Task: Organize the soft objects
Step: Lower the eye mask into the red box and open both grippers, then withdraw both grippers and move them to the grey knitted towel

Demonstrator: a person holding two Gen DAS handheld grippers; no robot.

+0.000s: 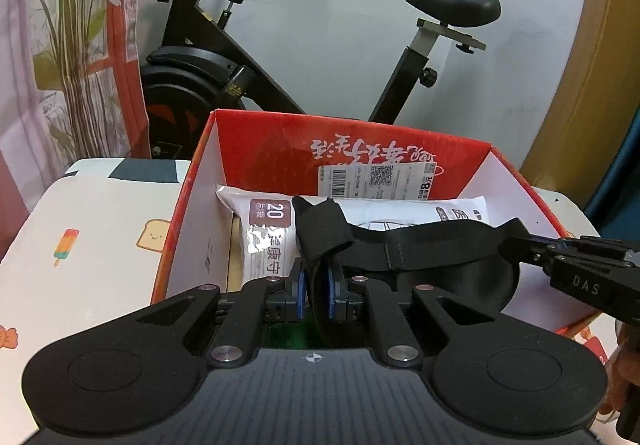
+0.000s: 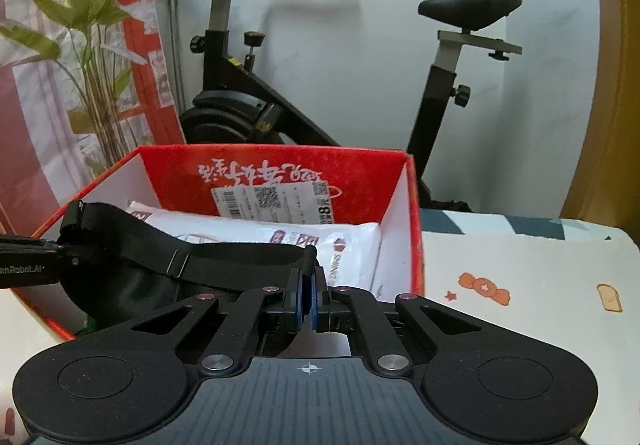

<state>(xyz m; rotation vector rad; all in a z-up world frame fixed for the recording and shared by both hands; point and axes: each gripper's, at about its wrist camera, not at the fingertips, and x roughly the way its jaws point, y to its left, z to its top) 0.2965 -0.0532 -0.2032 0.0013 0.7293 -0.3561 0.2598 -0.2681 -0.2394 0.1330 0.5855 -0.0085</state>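
1. Exercise bike [image 1: 248, 57] stands beyond both tongs, behind the box; its handlebars are cut off at the top edge in the left wrist view, and its base is hidden by the box.
2. Table cover [image 1: 92, 245], white with cartoon prints, lies under the box; its near part is hidden beneath each gripper body.
3. Red box [image 1: 400, 149] sits open directly ahead of both tongs. Its near wall is largely hidden behind the gripper bodies.
4. White packets [image 1: 264, 229] lie inside the box beyond the fingertips; printed text is partly covered and hard to read.
5. Black strap [image 1: 420, 245], the soft item, hangs stretched between the two tongs above the box interior, over the packets. A darker pouch-like part sags below it, its shape hard to make out.
6. Left gripper [image 1: 314, 281]: jaws pressed nearly together, pinching one end of the strap.
7. Right gripper [image 2: 307, 285]: jaws pressed together, pinching the other end of the strap.
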